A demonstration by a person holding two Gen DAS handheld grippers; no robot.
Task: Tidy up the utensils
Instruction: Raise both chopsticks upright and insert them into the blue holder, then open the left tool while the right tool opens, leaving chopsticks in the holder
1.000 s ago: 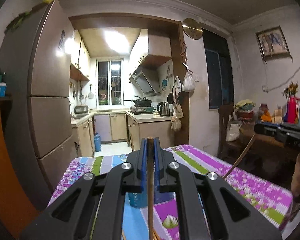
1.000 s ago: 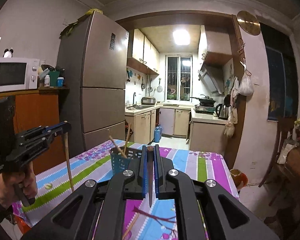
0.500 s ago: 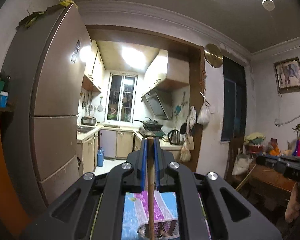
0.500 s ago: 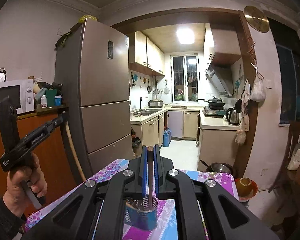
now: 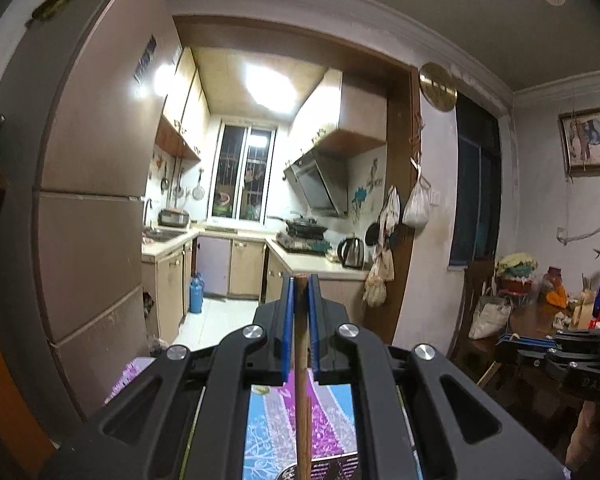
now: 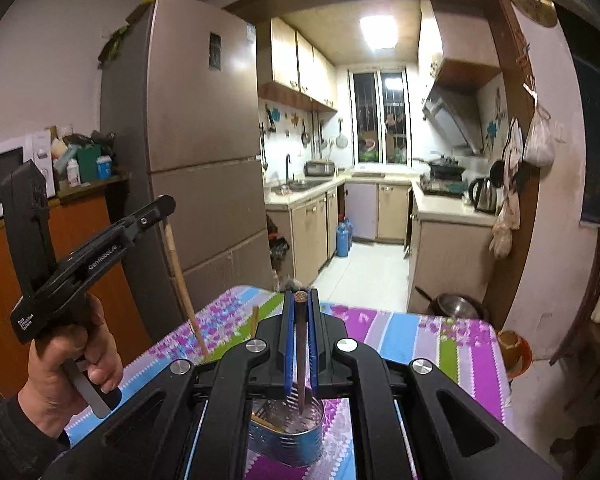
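Note:
My left gripper (image 5: 300, 285) is shut on a light wooden chopstick (image 5: 301, 380) that hangs straight down over the floral tablecloth (image 5: 332, 420). In the right wrist view a hand (image 6: 66, 376) holds that left gripper (image 6: 165, 205) at the left, its chopstick (image 6: 182, 284) slanting down toward the table. My right gripper (image 6: 300, 295) is shut on a dark chopstick (image 6: 301, 352). Its lower end hangs over the mouth of a blue perforated utensil holder (image 6: 288, 440). Another chopstick (image 6: 254, 320) stands up from that holder. The right gripper (image 5: 504, 340) also shows at the right of the left wrist view.
The table (image 6: 420, 336) carries a striped floral cloth. An orange bowl (image 6: 514, 350) sits by its far right corner. A tall fridge (image 6: 196, 152) and an orange cabinet (image 6: 4, 272) with a microwave stand to the left. A pan (image 6: 456, 304) lies on the kitchen floor.
Both grippers have moved forward over the table and risen, each still holding its chopstick. The blue holder, earlier ahead of the right gripper, now lies beneath it.

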